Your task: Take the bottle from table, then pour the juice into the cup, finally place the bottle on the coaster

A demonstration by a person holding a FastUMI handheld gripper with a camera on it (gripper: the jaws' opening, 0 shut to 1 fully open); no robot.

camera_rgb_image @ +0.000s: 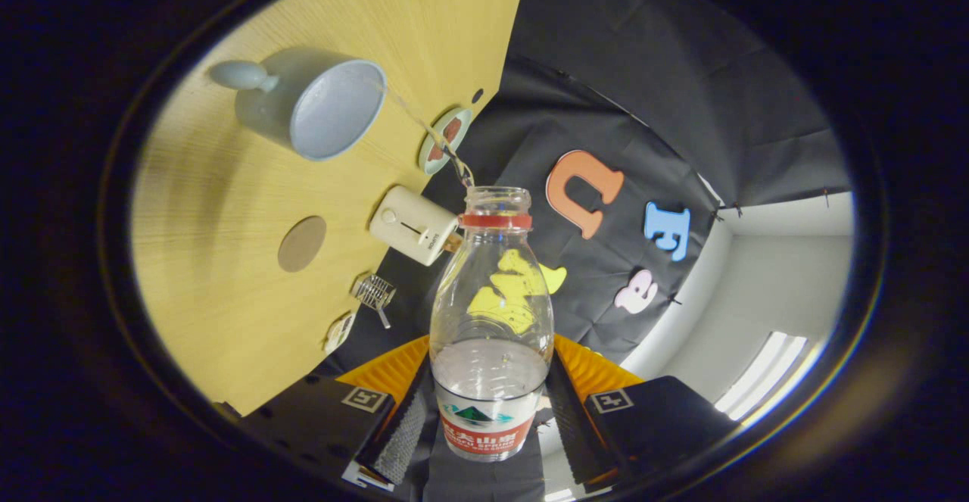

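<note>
A: Tongs (pixel 490 411) nearest, both fingers clamped on the bottle (pixel 490 320) at its label, tilted toward the cup (pixel 318 104).

B: Beyond that?

A: Wooden surface (pixel 227 320); a thin stream (pixel 420 120) leaves the bottle mouth and reaches the cup's rim. Beside the cup, toward the bottle, lies the coaster (pixel 445 138).

B: Advice?

A: I'd hold the tilt steady; the stream barely clears the rim and could spill.

Square tag markers on gripper (pixel 490 411) blocks
</note>
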